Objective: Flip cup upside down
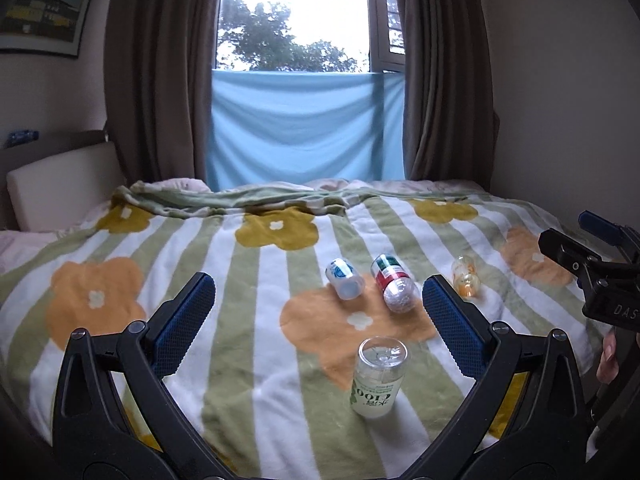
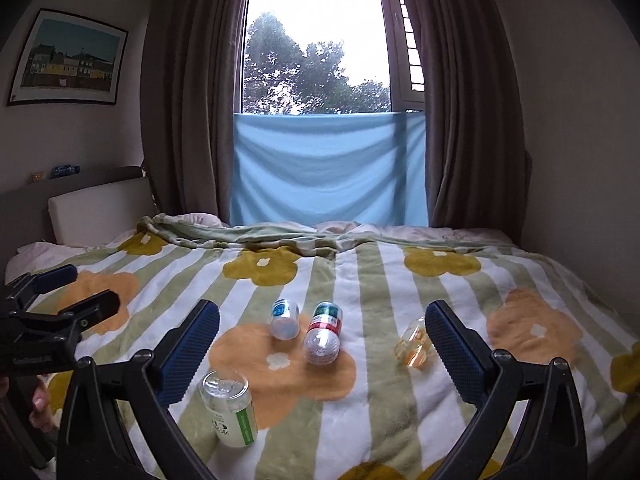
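A flowered blanket (image 1: 240, 304) covers the bed below a curtained window (image 2: 316, 48). An upside-down cup (image 1: 379, 378) stands there. Both grippers (image 1: 318, 316) (image 2: 322, 340) hover, jaws wide apart, empty.

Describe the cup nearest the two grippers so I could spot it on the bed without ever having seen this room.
Start at the striped, flowered blanket on the bed, then find the big orange flower near the front. At its near edge is a clear cup with green print, standing base up between the open left gripper fingers. The other three cups lie on their sides farther back.
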`<move>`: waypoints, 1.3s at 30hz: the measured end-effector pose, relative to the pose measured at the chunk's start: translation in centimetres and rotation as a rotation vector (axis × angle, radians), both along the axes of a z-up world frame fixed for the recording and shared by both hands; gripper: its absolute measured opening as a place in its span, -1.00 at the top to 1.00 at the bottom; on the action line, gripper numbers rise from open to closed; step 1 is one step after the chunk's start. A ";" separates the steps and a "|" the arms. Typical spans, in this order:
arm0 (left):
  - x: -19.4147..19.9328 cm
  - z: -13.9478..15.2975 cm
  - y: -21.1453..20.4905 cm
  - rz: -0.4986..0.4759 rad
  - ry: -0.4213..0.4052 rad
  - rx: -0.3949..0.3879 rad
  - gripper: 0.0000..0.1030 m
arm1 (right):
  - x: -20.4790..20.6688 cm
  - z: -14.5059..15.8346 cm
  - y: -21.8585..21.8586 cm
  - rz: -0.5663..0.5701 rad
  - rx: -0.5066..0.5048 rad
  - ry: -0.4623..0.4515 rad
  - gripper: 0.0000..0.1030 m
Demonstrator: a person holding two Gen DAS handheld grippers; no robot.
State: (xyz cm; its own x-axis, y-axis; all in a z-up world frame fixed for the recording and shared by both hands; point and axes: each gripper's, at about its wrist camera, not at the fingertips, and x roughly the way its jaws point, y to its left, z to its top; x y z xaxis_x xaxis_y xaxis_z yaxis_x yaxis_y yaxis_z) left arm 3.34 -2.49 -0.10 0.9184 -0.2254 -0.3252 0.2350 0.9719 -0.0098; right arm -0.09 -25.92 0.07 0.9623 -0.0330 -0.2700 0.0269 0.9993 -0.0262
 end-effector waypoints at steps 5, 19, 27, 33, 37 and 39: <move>-1.2 -0.6 1.2 0.036 -0.045 -0.033 -1.00 | -0.4 -1.2 1.0 -0.052 -0.028 -0.024 -0.99; -1.9 -0.9 1.8 0.055 -0.075 -0.032 -1.00 | -1.0 -1.3 0.8 -0.079 -0.018 -0.034 -0.99; -1.7 -0.9 1.7 0.044 -0.067 -0.039 -1.00 | -1.1 -1.2 0.9 -0.080 -0.018 -0.034 -0.99; -2.3 -0.7 1.4 0.035 -0.094 -0.027 -1.00 | -1.1 -1.1 0.9 -0.080 -0.019 -0.034 -0.99; -2.4 -0.7 1.4 0.035 -0.095 -0.024 -1.00 | -1.2 -1.1 1.0 -0.081 -0.019 -0.035 -0.99; -2.5 -0.6 1.4 0.036 -0.100 -0.018 -1.00 | -1.2 -1.0 1.0 -0.080 -0.018 -0.034 -0.99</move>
